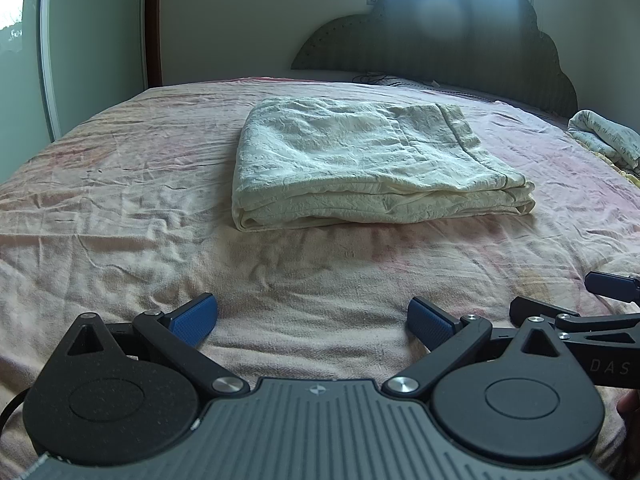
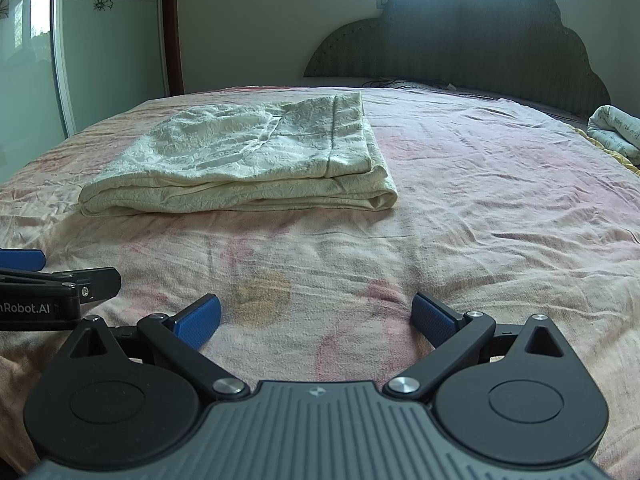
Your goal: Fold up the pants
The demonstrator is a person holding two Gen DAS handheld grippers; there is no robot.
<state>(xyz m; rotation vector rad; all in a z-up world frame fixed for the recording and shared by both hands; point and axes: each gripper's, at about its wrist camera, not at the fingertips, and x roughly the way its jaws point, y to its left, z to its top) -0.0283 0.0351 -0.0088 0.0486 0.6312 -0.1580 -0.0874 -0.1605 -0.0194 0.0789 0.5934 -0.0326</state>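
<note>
The cream textured pants point(image 1: 360, 160) lie folded into a flat rectangular stack on the pink bedsheet point(image 1: 120, 200), with layered edges facing me. They also show in the right wrist view point(image 2: 248, 164), up and to the left. My left gripper point(image 1: 312, 320) is open and empty, low over the sheet, well short of the pants. My right gripper point(image 2: 316, 316) is open and empty too, beside the left one. The right gripper shows at the right edge of the left wrist view point(image 1: 600, 300). The left gripper shows at the left edge of the right wrist view point(image 2: 40, 280).
A dark scalloped headboard point(image 1: 460, 32) stands at the far end of the bed. A rolled printed blanket point(image 1: 604, 140) lies at the far right edge of the bed. A glass door point(image 1: 24, 60) and wall are on the left.
</note>
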